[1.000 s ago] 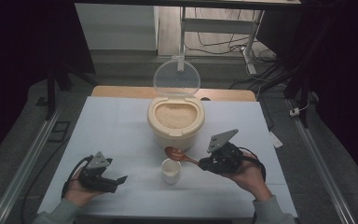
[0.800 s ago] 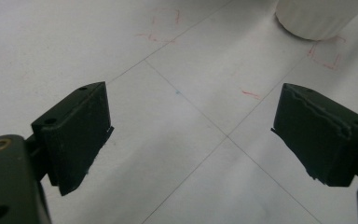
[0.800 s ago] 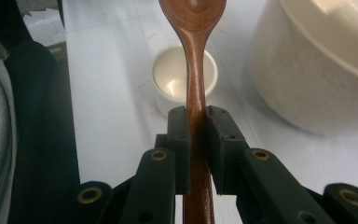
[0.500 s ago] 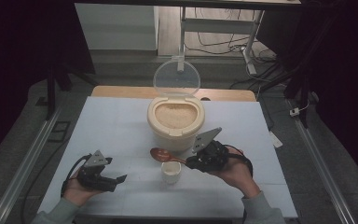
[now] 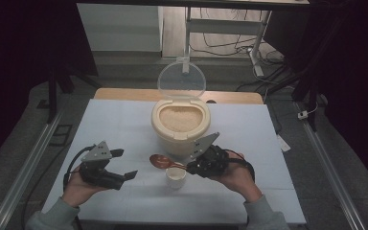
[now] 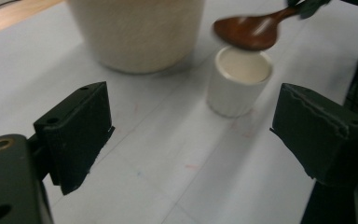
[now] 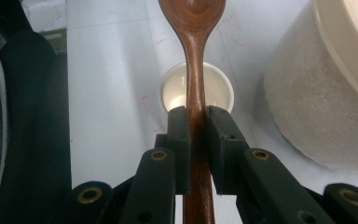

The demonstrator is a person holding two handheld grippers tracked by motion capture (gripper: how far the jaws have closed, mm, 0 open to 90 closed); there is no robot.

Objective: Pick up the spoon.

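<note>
White table [image 5: 115,124] bears rice container [image 5: 180,129] (lid up), small cup [image 5: 176,178].

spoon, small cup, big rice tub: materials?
Spoon: wood by the look, reddish-brown with a smooth sheen and faint grain. Small cup: probably glazed ceramic, plain white and glossy; could be plastic. Rice tub: likely plastic, matte cream walls, with a clear hinged lid standing open.
</note>
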